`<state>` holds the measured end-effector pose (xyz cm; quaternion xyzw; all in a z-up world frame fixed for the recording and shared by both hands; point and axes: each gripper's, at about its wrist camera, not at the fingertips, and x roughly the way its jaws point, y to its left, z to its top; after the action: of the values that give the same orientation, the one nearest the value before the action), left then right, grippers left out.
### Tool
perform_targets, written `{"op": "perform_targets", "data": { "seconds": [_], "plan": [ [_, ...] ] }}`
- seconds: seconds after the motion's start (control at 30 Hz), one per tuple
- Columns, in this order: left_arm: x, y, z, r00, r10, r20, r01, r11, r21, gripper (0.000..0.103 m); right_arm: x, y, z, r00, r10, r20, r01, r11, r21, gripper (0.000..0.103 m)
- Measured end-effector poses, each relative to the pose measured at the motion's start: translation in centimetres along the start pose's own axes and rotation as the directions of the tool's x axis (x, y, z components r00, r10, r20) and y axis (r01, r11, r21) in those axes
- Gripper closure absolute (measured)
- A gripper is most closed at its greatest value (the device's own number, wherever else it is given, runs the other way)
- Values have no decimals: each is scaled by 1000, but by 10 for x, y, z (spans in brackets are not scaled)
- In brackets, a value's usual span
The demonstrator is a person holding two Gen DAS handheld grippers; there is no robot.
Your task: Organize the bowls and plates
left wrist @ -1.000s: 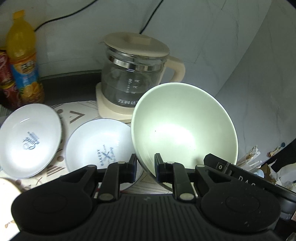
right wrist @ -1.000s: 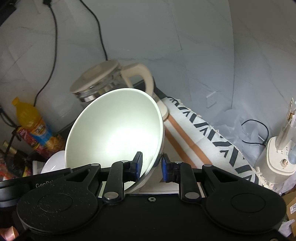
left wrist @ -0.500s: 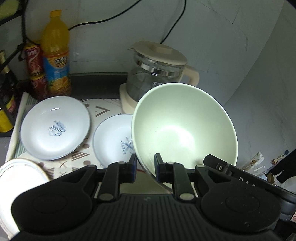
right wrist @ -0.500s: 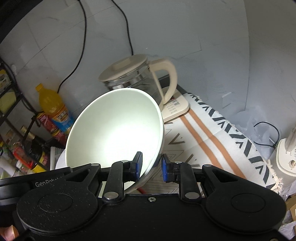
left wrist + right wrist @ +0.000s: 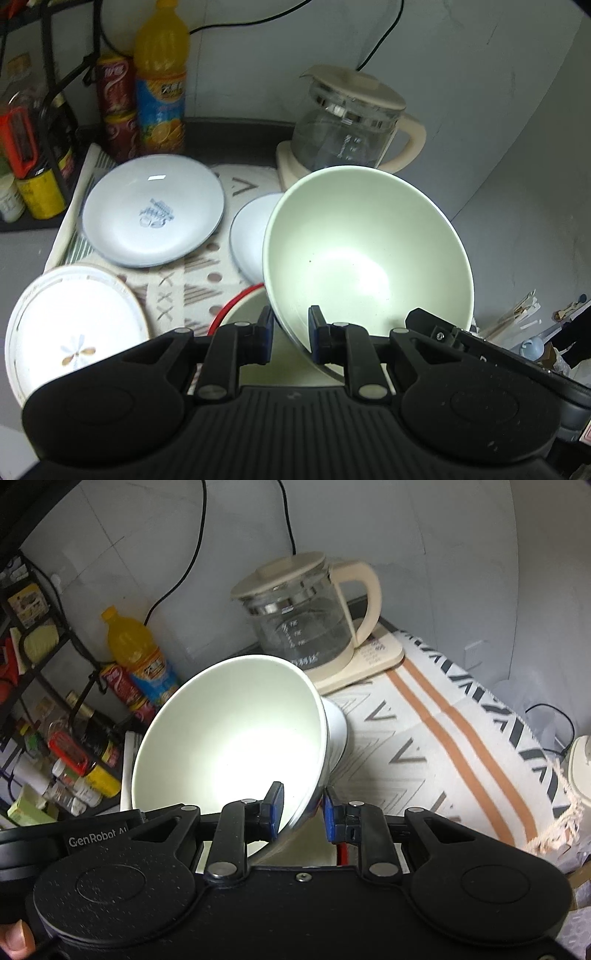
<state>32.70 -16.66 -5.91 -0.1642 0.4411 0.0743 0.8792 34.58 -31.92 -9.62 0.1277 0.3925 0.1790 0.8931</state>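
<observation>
Pale-green bowl is clamped at its rim by left gripper and right gripper, carried tilted; next, lower it into the red-rimmed bowl below.

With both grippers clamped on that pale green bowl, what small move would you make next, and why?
Probably lower the pale green bowl straight down into the red-rimmed bowl just beneath it. The left gripper and right gripper each pinch its rim, it hangs tilted above the cloth, and nesting bowls suits the tidying; level it first.
</observation>
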Motion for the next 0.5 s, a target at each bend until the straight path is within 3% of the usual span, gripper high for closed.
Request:
{"op": "perform_targets", "data": {
  "seconds": [0.5],
  "plan": [
    [6, 25, -31, 997, 23, -80, -25, 999, -27, 85, 7, 7, -32, 997, 9, -80, -13, 999, -42, 79]
  ]
}}
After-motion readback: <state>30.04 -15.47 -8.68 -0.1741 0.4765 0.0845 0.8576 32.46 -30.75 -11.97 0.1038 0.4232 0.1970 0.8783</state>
